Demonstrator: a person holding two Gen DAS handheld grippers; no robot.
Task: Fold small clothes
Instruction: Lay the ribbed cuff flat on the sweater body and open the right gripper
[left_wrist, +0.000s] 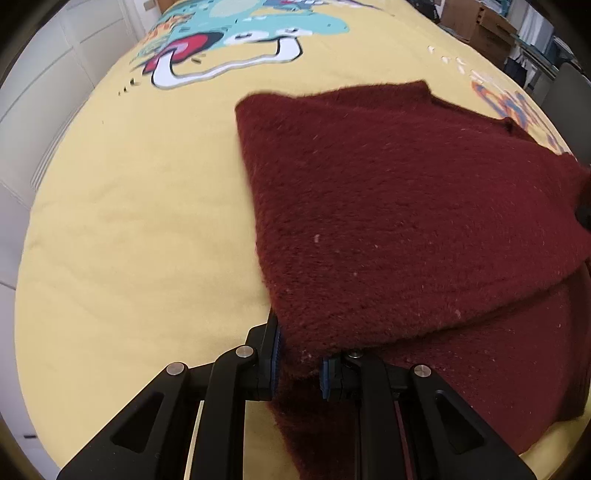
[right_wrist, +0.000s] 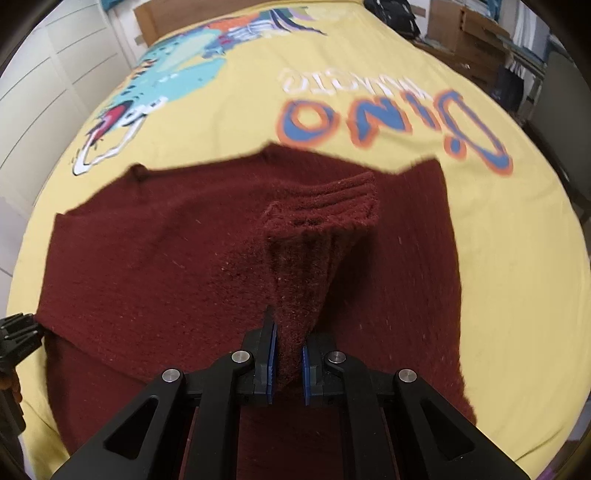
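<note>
While the left gripper (left_wrist: 299, 363) clamps the maroon sweater (left_wrist: 406, 221) hem, right gripper (right_wrist: 287, 363) pinches its cuff (right_wrist: 332, 201); yellow dino bedspread (right_wrist: 517, 277) underneath, boxes (right_wrist: 469, 33) upper right.

Black tongs (left_wrist: 299, 363), blue ribbed pads (right_wrist: 271, 363)

1 dark red knitted sweater (right_wrist: 166, 266) lies on 1 yellow dinosaur-print bedspread (right_wrist: 517, 295). 2 black grippers work here: 1 left gripper (left_wrist: 299, 363) and 1 right gripper (right_wrist: 288, 363). Several cardboard boxes (right_wrist: 469, 33) stand behind.
</note>
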